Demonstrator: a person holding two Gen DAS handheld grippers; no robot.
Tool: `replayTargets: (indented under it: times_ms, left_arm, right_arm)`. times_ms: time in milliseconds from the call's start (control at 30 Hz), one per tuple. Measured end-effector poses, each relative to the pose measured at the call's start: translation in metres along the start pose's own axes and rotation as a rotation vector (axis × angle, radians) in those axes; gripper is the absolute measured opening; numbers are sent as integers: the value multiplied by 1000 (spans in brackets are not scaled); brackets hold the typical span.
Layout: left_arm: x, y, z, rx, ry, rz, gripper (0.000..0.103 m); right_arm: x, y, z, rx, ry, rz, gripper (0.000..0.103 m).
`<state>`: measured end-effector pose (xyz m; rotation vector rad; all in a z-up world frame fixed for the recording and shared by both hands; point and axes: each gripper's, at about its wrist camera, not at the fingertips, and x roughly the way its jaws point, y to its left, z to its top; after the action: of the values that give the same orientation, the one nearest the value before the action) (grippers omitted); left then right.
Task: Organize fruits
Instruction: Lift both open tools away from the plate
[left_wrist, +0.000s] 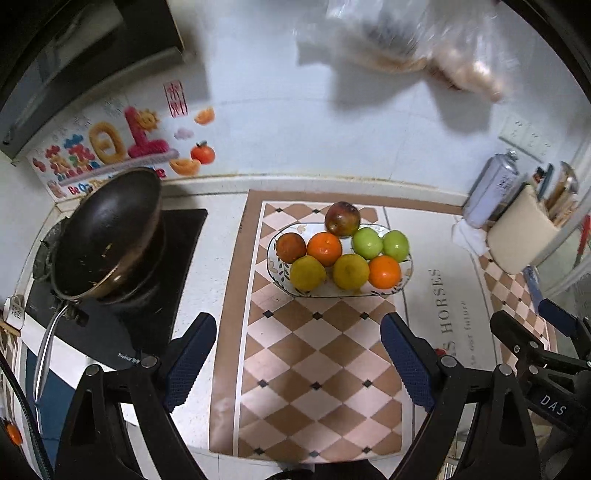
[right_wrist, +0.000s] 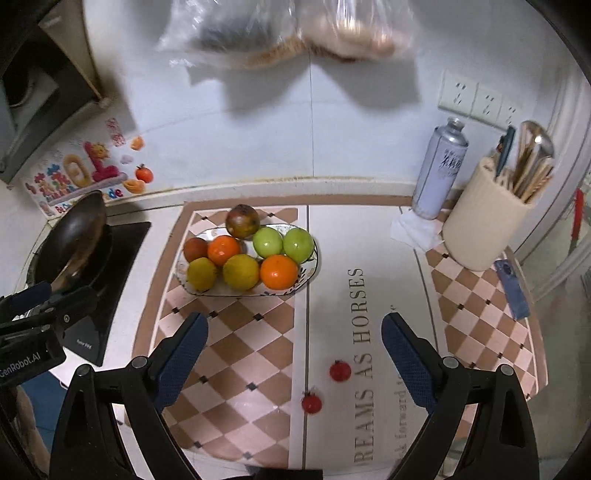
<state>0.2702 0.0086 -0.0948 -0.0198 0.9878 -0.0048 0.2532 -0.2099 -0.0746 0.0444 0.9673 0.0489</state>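
Note:
An oval patterned plate (left_wrist: 280, 275) (right_wrist: 312, 267) on the checkered mat holds several fruits: two green apples (left_wrist: 380, 242) (right_wrist: 282, 242), two oranges (left_wrist: 324, 248) (right_wrist: 279, 271), two yellow citrus (left_wrist: 328, 273) (right_wrist: 221, 273), and a dark red fruit (left_wrist: 291, 246) (right_wrist: 195, 248). A red-green apple (left_wrist: 342, 218) (right_wrist: 242, 220) sits at the plate's far rim. Two small red cherry tomatoes (right_wrist: 340, 370) (right_wrist: 311, 403) lie on the mat between my right fingers. My left gripper (left_wrist: 298, 354) is open and empty, short of the plate. My right gripper (right_wrist: 293, 356) is open and empty above the tomatoes.
A black wok (left_wrist: 107, 232) (right_wrist: 74, 236) sits on the stove at left. A spray can (right_wrist: 439, 168) (left_wrist: 491, 188), a beige utensil holder (right_wrist: 487, 221) (left_wrist: 521, 232) and a tissue (right_wrist: 415, 229) stand at right. Plastic bags (right_wrist: 288, 29) hang on the wall.

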Motion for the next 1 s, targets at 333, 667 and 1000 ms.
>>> replayTargets:
  times_ms: [333, 667, 1000]
  left_arm:
    - [-68, 2, -36, 13, -106, -16, 91]
    - [-96, 1, -48, 12, -168, -10, 91]
    - [-77, -2, -39, -18, -139, 4, 93]
  right_arm:
    - [-82, 9, -38, -7, -104, -15, 101]
    - [-113, 16, -46, -11, -148, 10, 101]
    - [-88, 0, -31, 42, -107, 66, 101]
